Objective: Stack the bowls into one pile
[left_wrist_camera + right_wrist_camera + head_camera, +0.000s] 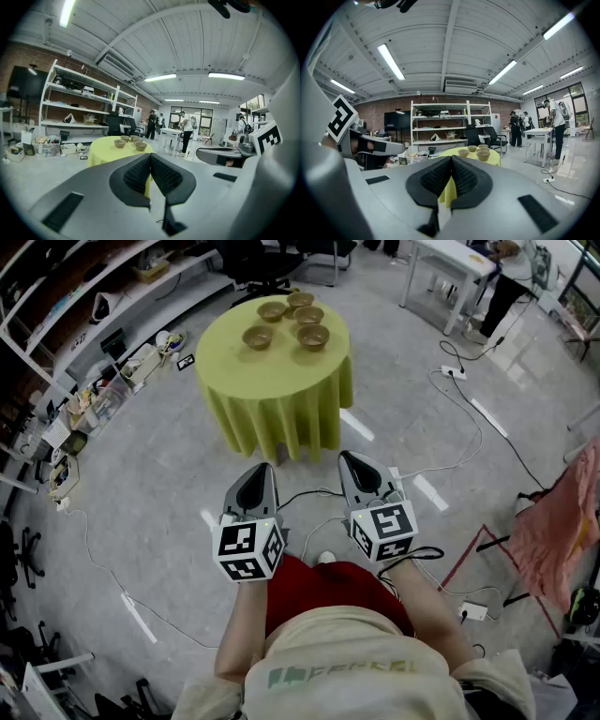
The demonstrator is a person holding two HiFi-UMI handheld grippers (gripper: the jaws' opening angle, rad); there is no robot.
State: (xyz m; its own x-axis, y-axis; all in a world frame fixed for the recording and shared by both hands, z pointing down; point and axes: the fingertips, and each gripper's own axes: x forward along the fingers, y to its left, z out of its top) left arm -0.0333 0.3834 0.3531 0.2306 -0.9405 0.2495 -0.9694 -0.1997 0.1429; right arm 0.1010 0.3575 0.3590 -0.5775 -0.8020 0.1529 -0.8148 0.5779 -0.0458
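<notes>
Several brown bowls (pixel 257 336) stand apart on a round table under a yellow-green cloth (pixel 272 381), far ahead of me. The same bowls (pixel 120 143) show small in the left gripper view, and other bowls (pixel 483 155) in the right gripper view. My left gripper (pixel 259 472) and right gripper (pixel 349 461) are held side by side at waist height, well short of the table. Both are shut with nothing between the jaws; the ribbed pads (pixel 151 174) meet, as do the right pads (pixel 451 177).
Grey floor with cables (pixel 469 418) and a power strip (pixel 455 372) lies between me and the table. Shelving (pixel 84 306) with clutter runs along the left. A white table (pixel 450 263) and a person (pixel 502 282) stand at the back right; a red rack (pixel 553 531) is at right.
</notes>
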